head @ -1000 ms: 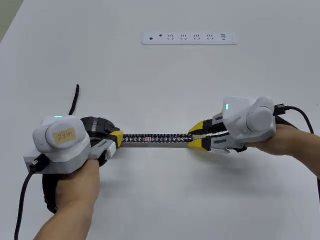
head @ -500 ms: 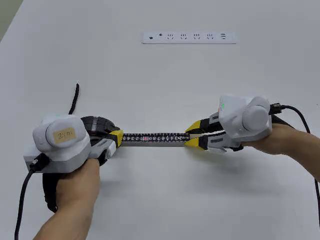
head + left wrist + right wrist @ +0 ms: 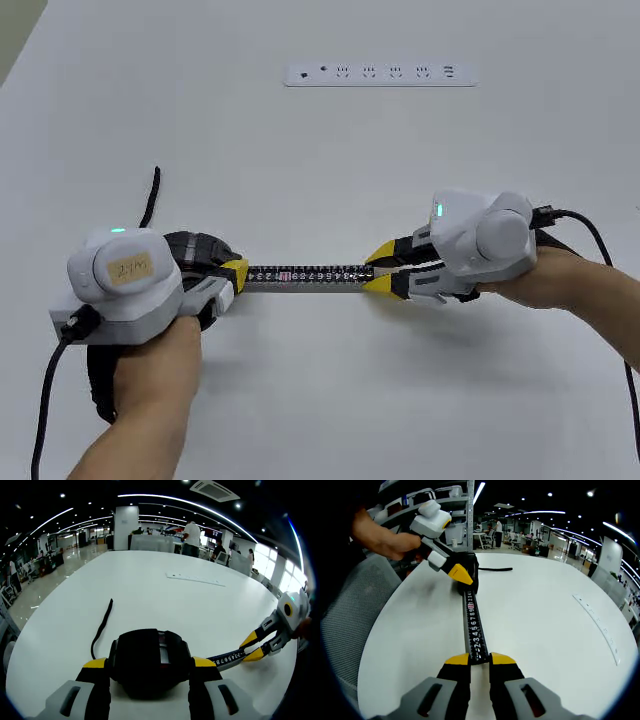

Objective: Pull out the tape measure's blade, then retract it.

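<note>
Left gripper [image 3: 149, 662]: yellow-tipped jaws closed against both sides of the black tape measure [image 3: 150, 652], clamping it. The case rests on the white table [image 3: 320, 150] at the person's left. In the head view the gripper body covers part of the case. A black strap [image 3: 150, 200] trails from the case away from the person and lies loose on the table.

Blade [image 3: 310, 273]: drawn out of the case and running straight to the right, low over the table. Its numbers face up and there is a red mark near the case end. In the right gripper view the printed numbers read in order along its length.

Right gripper [image 3: 480, 658]: jaws drawn in close, pinching the blade's free end between the yellow tips. It points back toward the case, in line with the blade. A hand [image 3: 540, 280] grips it from the right, and a black cable [image 3: 590, 230] leaves its rear.

The two grippers face each other with the exposed blade between them.

Power strip [image 3: 380, 74]: white, flat on the table's far side, well apart from the work.
</note>
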Demonstrator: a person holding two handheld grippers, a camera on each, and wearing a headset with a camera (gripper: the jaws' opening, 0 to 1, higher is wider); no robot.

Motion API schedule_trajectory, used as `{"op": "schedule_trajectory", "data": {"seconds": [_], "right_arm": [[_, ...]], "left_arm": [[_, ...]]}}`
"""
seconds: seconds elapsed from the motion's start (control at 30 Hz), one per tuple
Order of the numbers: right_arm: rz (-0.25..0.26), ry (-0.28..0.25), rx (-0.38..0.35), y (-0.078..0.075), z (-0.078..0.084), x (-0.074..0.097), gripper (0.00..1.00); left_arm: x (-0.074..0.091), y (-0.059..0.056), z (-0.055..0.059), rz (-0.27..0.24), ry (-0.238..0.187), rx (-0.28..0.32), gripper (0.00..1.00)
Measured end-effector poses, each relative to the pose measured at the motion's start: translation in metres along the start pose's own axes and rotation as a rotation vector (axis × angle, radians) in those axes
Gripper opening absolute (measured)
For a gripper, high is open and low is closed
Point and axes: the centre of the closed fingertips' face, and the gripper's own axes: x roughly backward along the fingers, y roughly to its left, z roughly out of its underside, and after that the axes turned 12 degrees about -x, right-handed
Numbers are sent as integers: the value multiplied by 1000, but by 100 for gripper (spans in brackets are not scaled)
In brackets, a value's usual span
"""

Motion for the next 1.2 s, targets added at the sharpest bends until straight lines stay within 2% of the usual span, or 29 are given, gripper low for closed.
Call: {"op": "schedule_trajectory", "data": {"seconds": [1.2], "right_arm": [[-21, -23, -17, 10, -22, -30, 12]], "left_arm": [[1, 0, 0, 5, 4, 1, 60]]}}
